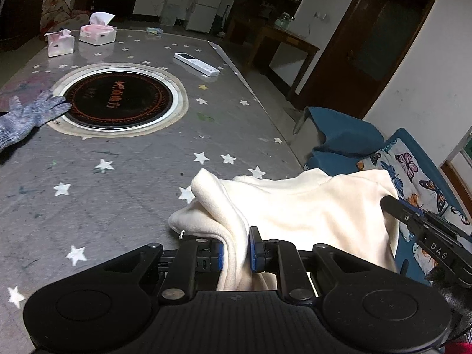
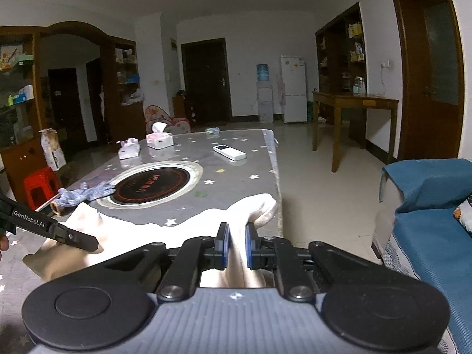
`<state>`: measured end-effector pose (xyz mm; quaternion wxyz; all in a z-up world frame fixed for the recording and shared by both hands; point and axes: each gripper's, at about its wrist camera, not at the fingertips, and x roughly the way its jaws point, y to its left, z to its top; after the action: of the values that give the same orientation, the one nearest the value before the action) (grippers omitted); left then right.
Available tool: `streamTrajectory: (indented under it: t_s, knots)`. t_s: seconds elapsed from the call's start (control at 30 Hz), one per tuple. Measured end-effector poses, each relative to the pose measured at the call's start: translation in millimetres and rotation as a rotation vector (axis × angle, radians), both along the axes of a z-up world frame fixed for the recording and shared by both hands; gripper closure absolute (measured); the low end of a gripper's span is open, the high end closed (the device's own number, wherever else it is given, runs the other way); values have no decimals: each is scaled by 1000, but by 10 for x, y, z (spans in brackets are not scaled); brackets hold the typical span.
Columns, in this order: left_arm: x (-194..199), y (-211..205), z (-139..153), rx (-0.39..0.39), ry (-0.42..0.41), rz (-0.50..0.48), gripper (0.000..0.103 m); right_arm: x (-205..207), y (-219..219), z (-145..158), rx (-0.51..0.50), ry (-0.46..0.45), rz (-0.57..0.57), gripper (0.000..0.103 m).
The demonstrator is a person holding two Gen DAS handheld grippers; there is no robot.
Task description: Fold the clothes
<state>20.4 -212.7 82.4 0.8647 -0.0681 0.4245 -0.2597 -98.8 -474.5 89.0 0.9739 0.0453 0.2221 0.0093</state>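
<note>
1. The left tongs (image 1: 235,247) are clamped on a bunched fold of the cream top (image 1: 301,206); cloth fills the narrow gap between the blue pads (image 1: 254,249).
2. The right tongs (image 2: 236,243) likewise pinch a ridge of the same top (image 2: 206,221), jaws drawn in close on the fabric.
3. The top lies at the near right corner of the bench (image 1: 118,206), partly lifted and draped between the two grips, with one side hanging past the bench's right edge toward the blue sofa (image 2: 427,194).
4. Risk: each grip holds a thick, rumpled wad and not a clean hem or seam. Pulling apart could let the fleece creep out of one pair of tongs, dropping that side off the bench edge.
5. Risk: with so much cloth over the right edge, its own weight may drag the whole top to the floor if either grip loosens.
6. Risk: a fold made from bunched holds would likely come out skewed, with a sleeve trapped inside; which part of the garment each grip has cannot be told from here.
7. Risk: sweeping the top inward across the bench could snag the grey glove (image 1: 32,115) lying at the rim of the round hob (image 1: 124,97), or nudge the remote (image 1: 197,64) near the far right edge.
8. The tissue boxes (image 1: 97,34) at the far end stand well apart and seem out of reach.
</note>
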Motion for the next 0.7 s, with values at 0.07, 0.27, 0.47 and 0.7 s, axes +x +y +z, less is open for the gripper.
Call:
streamTrajectory:
  t_s: [0.07,0.27,0.47,0.7]
  knots:
    - [26,-50,-40,12,5,-3,86,33,-33,-48,-1,10,-7,93]
    - [83,-131,-161,45,24,-10,86,131,-112,-231,4,51,-20,93]
    - [118,-144,-256,66,38,-16,86,200,-136,-382,5,84,-27,93]
    - [152,-145,-341,102,57,-12,79,267,-168,-504,3,126,-35,92]
